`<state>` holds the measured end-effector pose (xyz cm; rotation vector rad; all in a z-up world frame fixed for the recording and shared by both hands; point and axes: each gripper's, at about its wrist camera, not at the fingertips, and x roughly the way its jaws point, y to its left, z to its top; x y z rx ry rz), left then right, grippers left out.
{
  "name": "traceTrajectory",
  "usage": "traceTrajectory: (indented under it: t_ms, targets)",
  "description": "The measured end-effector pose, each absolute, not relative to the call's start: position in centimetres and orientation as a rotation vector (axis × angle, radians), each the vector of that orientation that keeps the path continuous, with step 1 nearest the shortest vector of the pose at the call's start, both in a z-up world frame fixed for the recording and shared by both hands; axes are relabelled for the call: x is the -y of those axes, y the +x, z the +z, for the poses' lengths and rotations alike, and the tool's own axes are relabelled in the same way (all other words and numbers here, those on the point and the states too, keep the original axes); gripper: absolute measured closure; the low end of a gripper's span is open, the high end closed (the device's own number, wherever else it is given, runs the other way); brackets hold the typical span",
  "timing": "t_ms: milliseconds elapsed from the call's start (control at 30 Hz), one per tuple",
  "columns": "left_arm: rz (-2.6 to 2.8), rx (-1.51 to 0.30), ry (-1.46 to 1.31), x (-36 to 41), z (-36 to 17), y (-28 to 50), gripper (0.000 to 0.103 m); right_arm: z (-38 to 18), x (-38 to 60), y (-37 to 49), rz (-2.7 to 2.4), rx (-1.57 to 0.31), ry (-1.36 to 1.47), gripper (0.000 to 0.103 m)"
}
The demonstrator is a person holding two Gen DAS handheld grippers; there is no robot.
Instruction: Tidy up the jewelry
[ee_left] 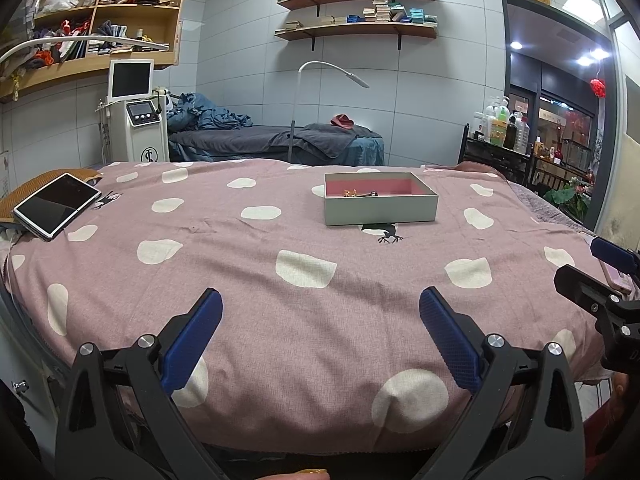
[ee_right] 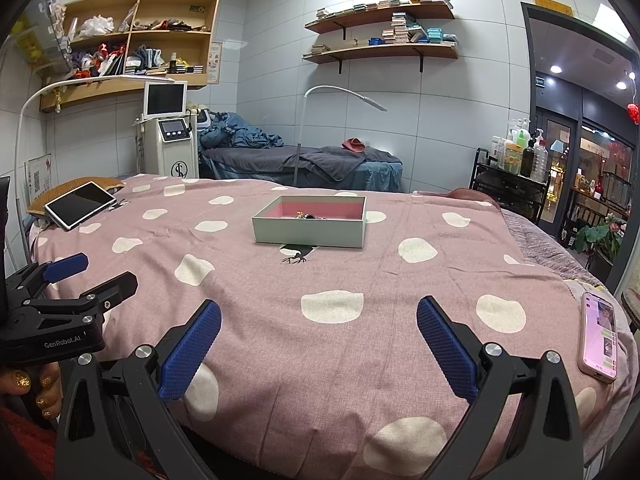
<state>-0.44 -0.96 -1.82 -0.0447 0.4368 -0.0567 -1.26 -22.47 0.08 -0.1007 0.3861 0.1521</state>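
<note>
A shallow grey box (ee_left: 380, 208) (ee_right: 310, 230) with a pink lining sits on the spotted pink bedspread (ee_left: 280, 312) (ee_right: 360, 264), far ahead of both grippers. Small jewelry pieces (ee_left: 358, 193) (ee_right: 306, 215), gold and dark, lie inside it near the front wall. My left gripper (ee_left: 320, 300) hovers open over the near edge of the bed, nothing between its blue pads. My right gripper (ee_right: 319, 312) is open too and just as empty. In the right wrist view the left gripper shows again (ee_right: 92, 272) at the left edge, held by a hand with gold nails.
A tablet (ee_left: 56, 204) (ee_right: 80, 204) lies at the bed's far left corner. A pink phone (ee_right: 599, 338) rests near the right edge. Behind the bed stand a white machine (ee_left: 136, 120), a second bed (ee_left: 280, 140), a floor lamp (ee_left: 296, 120) and a bottle cart (ee_left: 496, 144).
</note>
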Motion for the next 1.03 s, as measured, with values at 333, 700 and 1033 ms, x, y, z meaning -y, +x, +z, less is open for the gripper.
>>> traceTrajectory:
  t_ms: [333, 700, 1033]
  targets:
    - [-0.050, -0.436, -0.042, 0.96, -1.83, -0.45, 0.006, 0.09, 22.45, -1.27, 0.152, -0.385, -0.101, 0.007]
    - [-0.047, -0.434, -0.042, 0.99, -1.77, -0.58, 0.006, 0.08, 22.44, -1.28, 0.152, -0.386, -0.102, 0.007]
    - [-0.052, -0.436, -0.038, 1.09, -1.75, -0.54, 0.006, 0.13, 22.36, -1.42, 0.151, -0.383, -0.102, 0.007]
